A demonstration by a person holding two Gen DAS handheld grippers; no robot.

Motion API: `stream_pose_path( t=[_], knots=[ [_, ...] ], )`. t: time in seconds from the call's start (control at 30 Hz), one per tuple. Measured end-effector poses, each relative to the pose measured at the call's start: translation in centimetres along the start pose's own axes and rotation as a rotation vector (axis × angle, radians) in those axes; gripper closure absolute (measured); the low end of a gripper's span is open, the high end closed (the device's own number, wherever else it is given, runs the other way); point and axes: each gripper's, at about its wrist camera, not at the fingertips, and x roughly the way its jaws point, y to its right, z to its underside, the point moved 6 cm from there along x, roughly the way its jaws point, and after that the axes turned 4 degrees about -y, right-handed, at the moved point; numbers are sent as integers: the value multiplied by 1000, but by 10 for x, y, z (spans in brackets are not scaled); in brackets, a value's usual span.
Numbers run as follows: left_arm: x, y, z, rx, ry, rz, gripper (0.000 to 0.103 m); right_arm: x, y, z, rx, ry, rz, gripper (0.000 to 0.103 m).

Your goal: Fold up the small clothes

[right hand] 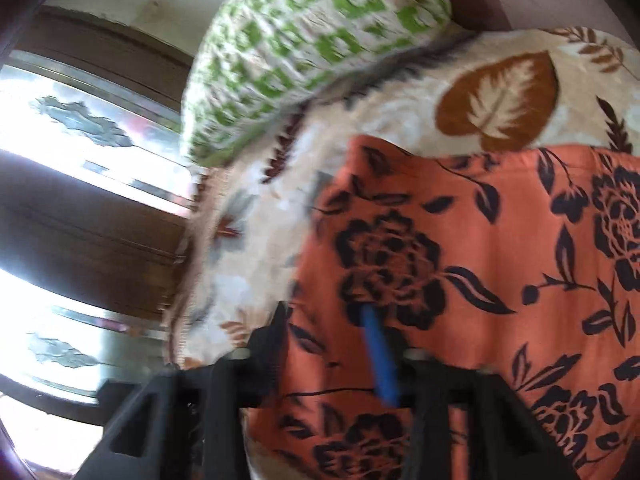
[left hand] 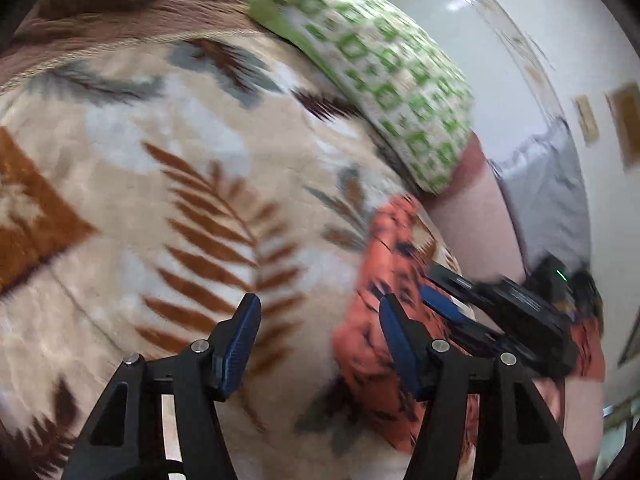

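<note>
Spread flat on the leafy blanket (right hand: 496,92), the orange flowered cloth (right hand: 460,240) is seen between the half-shut right gripper (right hand: 328,320), whether pinched cannot be told, while the left gripper (left hand: 320,320) is held open and empty beside its edge, near the green pillow (left hand: 380,68).

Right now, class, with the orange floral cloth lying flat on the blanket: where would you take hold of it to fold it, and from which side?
Grip the orange cloth at its left edge, near the far corner. It lies flat on the blanket, so only the edges offer a lip. Come in low from the pillow side, one finger sliding under the hem.
</note>
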Motion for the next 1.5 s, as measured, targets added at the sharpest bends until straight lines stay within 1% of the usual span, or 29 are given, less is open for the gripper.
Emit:
stream_pose_path(
  t=[0.07, 0.13, 0.17, 0.2, 0.23, 0.27, 0.3, 0.4, 0.47, 0.5, 0.57, 0.67, 0.73, 0.77, 0.9, 0.97, 1.03, 1.07, 1.1, 1.13, 1.2, 1.23, 1.33, 1.37, 1.4, 1.47, 1.5],
  knots=[
    [2, 8, 13, 11, -38, 44, 41, 15, 14, 5, 26, -28, 48, 67],
    [10, 17, 25, 48, -78, 35, 40, 19, 25, 6, 74, -33, 11, 68],
    [16, 19, 32, 61, -103, 19, 37, 14, 28, 6, 90, -26, -16, 68],
    [20, 21, 34, 72, -103, 3, 32, 11, 29, 3, 95, -20, -30, 68],
    [23, 23, 35, 91, -86, -18, 31, 1, 31, 2, 92, 0, -45, 68],
    [25, 25, 34, 103, -72, -34, 30, -7, 32, 3, 90, 13, -51, 66],
    [29, 27, 32, 102, -65, -38, 28, -17, 33, 4, 92, 28, -61, 64],
    [39, 34, 24, 88, -38, 10, 28, -43, 42, 15, 87, 59, -78, 64],
    [54, 41, 18, 86, -51, 32, 28, -58, 42, 25, 77, 81, -79, 64],
    [62, 42, 17, 84, -60, 40, 28, -67, 47, 32, 77, 92, -85, 64],
    [71, 43, 16, 85, -59, 27, 29, -82, 58, 45, 83, 118, -98, 64],
    [78, 47, 13, 97, -27, 17, 60, -105, 75, 65, 76, 161, -86, 64],
    [80, 51, 13, 119, -14, 2, 73, -115, 83, 77, 66, 181, -90, 65],
    [80, 56, 13, 141, -4, -8, 76, -121, 87, 84, 61, 189, -97, 65],
    [70, 89, 21, 294, 89, -39, 80, -141, 108, 100, 62, 230, -105, 65],
    [64, 113, 30, 388, 124, -36, 80, -149, 117, 102, 68, 247, -147, 65],
    [59, 140, 45, 511, 171, -44, 80, -155, 125, 101, 88, 253, -183, 64],
    [58, 154, 54, 579, 191, -49, 80, -158, 129, 99, 98, 253, -199, 57],
    [59, 168, 67, 649, 204, -51, 80, -161, 132, 97, 108, 255, -215, 38],
    [60, 178, 79, 705, 207, -48, 80, -165, 135, 93, 120, 261, -240, 33],
    [69, 196, 107, 805, 184, -40, 81, -175, 139, 84, 126, 264, -272, 33],
    [76, 202, 121, 850, 167, -38, 81, -179, 139, 77, 121, 262, -268, 33],
    [96, 213, 154, 960, 126, -62, 81, -184, 133, 53, 82, 238, -224, 32],
    [102, 213, 161, 981, 109, -66, 81, -178, 133, 44, 76, 223, -197, 29],
    [106, 213, 165, 989, 97, -66, 81, -167, 136, 33, 80, 187, -130, 27],
    [110, 213, 168, 1000, 90, -72, 81, -145, 149, 22, 108, 110, 10, 27],
    [110, 213, 167, 1004, 91, -72, 81, -136, 153, 20, 115, 80, 40, 28]
  ],
)
